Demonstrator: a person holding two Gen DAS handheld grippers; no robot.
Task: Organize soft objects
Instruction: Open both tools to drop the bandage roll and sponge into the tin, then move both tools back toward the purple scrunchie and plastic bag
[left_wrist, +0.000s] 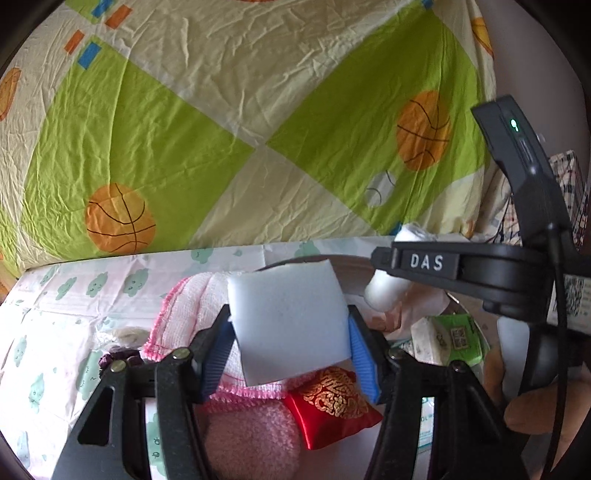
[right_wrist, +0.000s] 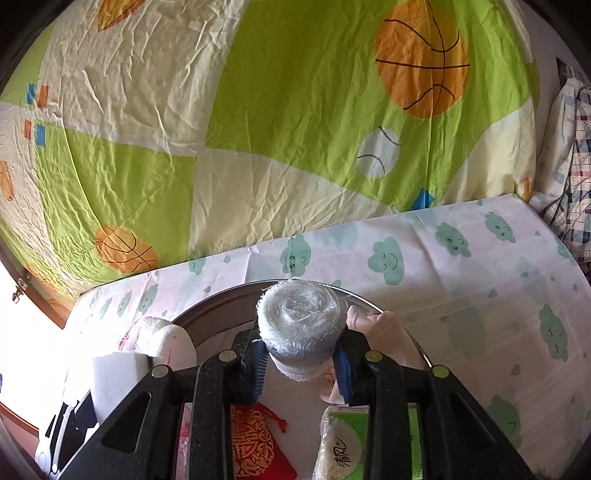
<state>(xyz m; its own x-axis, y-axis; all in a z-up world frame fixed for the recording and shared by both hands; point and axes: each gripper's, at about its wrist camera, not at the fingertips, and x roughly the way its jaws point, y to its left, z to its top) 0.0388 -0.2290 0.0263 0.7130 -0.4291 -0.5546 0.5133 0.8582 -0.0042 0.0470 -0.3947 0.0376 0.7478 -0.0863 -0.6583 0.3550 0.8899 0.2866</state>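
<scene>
Above the round tray (right_wrist: 207, 306) on the cloud-print cloth, my left gripper (left_wrist: 291, 350) pinches a white sponge (left_wrist: 288, 325) and my right gripper (right_wrist: 303, 363) clamps a gauze roll (right_wrist: 301, 325). I judge both should be lowered gently into free spots beside the red pouch (left_wrist: 328, 406), releasing only once they rest.

a white foam sponge block (left_wrist: 290, 319) is pinched upright and slightly tilted above the round metal basin (right_wrist: 207, 306). a white gauze roll (right_wrist: 301, 326) is also clamped over the basin, its coiled end facing up. in the basin lie a pink-edged white cloth (left_wrist: 184, 314), a red pouch with gold embroidery (left_wrist: 332, 406), a fluffy pink pad (left_wrist: 251, 439) and a green tissue pack (left_wrist: 454, 339).
</scene>
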